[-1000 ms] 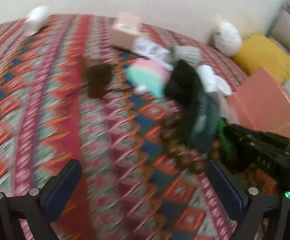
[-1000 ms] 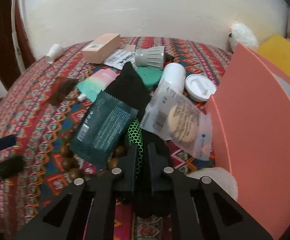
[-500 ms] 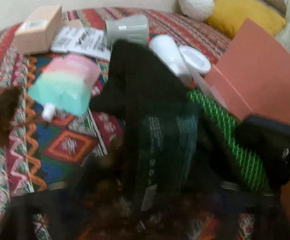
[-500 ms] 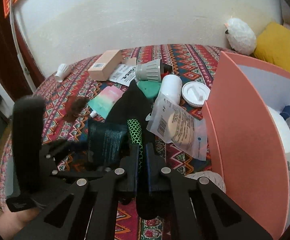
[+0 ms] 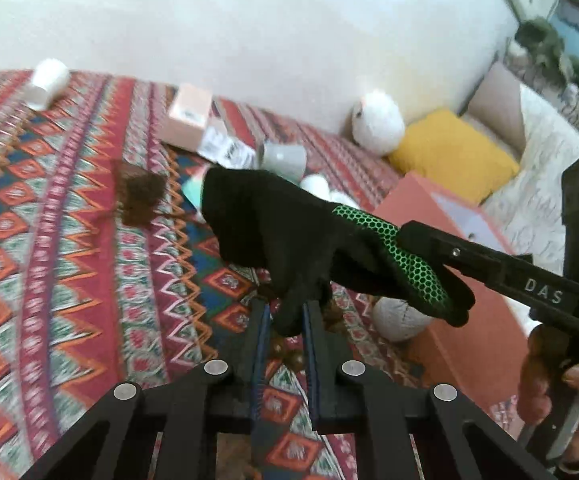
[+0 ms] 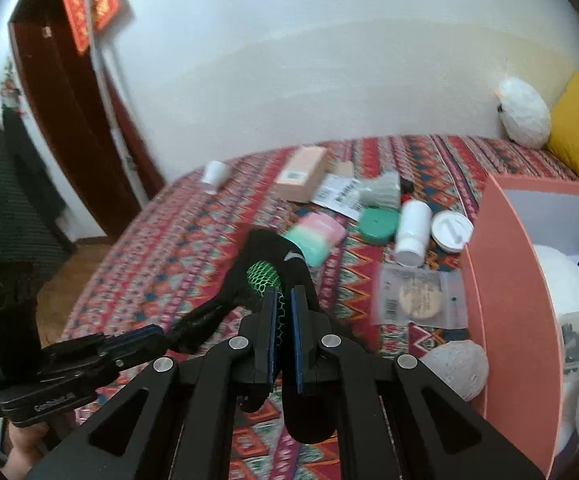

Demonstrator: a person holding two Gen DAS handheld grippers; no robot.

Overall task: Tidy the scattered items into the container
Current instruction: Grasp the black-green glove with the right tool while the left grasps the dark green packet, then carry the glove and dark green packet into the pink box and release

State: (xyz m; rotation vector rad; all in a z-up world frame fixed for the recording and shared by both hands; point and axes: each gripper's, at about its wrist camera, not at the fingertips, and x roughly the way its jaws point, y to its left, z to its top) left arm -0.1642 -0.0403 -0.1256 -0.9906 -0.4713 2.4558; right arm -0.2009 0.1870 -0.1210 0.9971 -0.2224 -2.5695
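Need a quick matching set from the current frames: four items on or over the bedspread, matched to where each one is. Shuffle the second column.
Items
1. black glove
2. green round lid
3. white ball
4. yellow cushion

Places
A. against the orange container, low at its outer wall
B. beyond the container, by the wall
C. lifted off the bedspread, gripped by both the left gripper and the right gripper
D. lying beside the white bottle

Pairs: 1-C, 2-D, 3-A, 4-B
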